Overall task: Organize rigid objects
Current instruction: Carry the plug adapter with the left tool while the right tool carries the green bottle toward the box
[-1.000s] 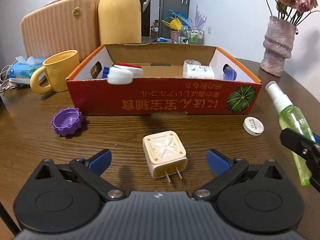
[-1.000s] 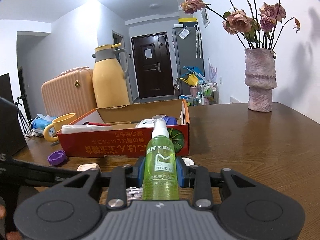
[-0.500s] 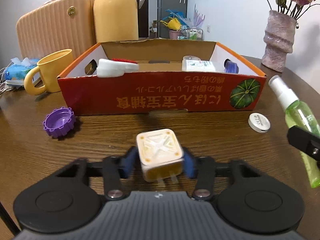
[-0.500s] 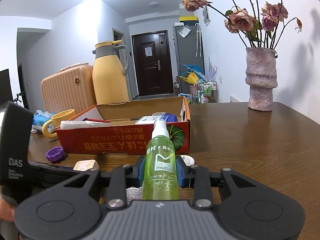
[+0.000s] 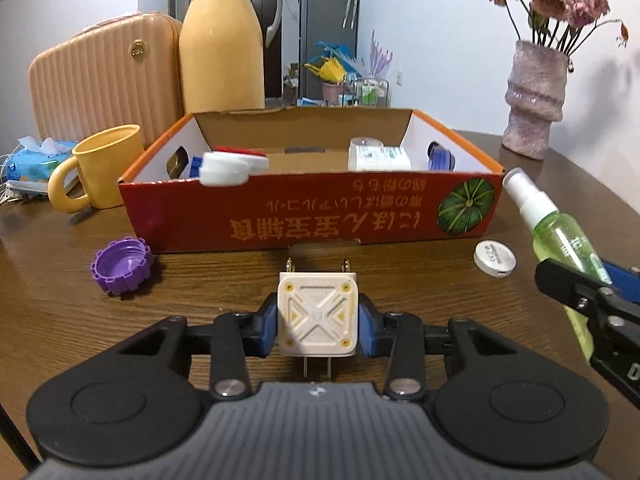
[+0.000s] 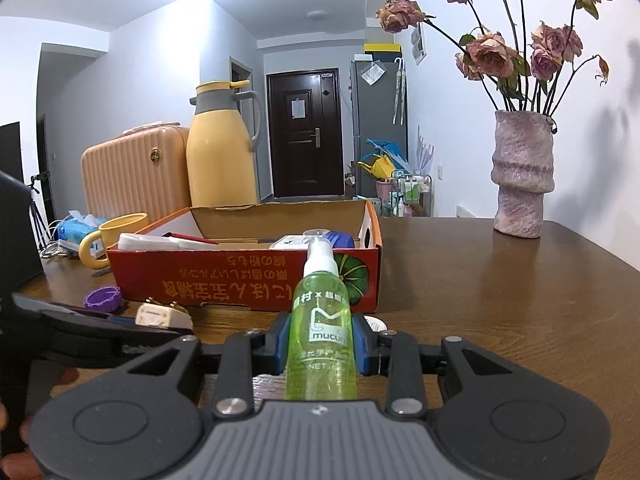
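My left gripper (image 5: 318, 318) is shut on a cream plug adapter (image 5: 317, 314), its blue pads pressing both sides, and holds it just in front of the red cardboard box (image 5: 312, 212). My right gripper (image 6: 321, 342) is shut on a green spray bottle (image 6: 322, 332) with a white nozzle that points toward the box (image 6: 244, 280). In the left wrist view the bottle (image 5: 560, 236) and the right gripper's black finger (image 5: 576, 292) show at the right edge. In the right wrist view the adapter (image 6: 162, 316) shows at the left. The box holds several white, red and blue items.
A purple cap (image 5: 122, 266) and a small silver disc (image 5: 495, 258) lie on the wooden table (image 6: 500, 300) before the box. A yellow mug (image 5: 100, 168), tissue pack (image 5: 36, 160), beige case (image 5: 104, 80) and yellow jug (image 5: 222, 44) stand behind left. A pink vase (image 5: 534, 100) with dried flowers stands back right.
My left gripper has gone from wide open to shut on the plug adapter, which now sits raised with its face toward the camera. The right gripper and its bottle have stayed put.
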The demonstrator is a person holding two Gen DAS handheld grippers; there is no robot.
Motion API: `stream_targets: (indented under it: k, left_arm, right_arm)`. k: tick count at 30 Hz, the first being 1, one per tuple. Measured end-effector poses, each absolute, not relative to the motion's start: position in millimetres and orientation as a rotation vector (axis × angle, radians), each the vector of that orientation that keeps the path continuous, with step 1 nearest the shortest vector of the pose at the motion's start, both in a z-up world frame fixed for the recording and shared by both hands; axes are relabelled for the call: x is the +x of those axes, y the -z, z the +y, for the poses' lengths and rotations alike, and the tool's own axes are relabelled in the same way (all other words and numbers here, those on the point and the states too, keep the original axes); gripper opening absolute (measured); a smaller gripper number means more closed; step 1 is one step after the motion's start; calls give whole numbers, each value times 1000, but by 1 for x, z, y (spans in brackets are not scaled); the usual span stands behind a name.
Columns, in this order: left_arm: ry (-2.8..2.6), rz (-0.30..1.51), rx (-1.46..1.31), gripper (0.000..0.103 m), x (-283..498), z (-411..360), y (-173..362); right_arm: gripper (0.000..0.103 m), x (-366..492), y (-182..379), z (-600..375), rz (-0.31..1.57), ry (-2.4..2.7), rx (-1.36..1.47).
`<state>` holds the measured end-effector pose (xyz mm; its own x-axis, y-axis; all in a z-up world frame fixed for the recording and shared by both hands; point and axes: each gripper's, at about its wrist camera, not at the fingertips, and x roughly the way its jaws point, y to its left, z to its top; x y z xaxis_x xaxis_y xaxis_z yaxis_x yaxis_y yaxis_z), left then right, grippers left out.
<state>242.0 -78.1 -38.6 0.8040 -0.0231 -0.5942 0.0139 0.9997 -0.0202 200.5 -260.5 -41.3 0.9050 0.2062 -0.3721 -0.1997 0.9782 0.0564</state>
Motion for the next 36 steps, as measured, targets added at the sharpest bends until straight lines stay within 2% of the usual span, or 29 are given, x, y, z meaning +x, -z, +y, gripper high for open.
stream_targets:
  k: [18, 36]
  left_arm:
    - [77, 465, -75, 39, 199, -60, -4]
    - [78, 402, -107, 39, 227, -49, -36]
  right_arm:
    - [30, 197, 38, -248, 333, -209, 23]
    - [30, 229, 7, -218, 282, -238, 9]
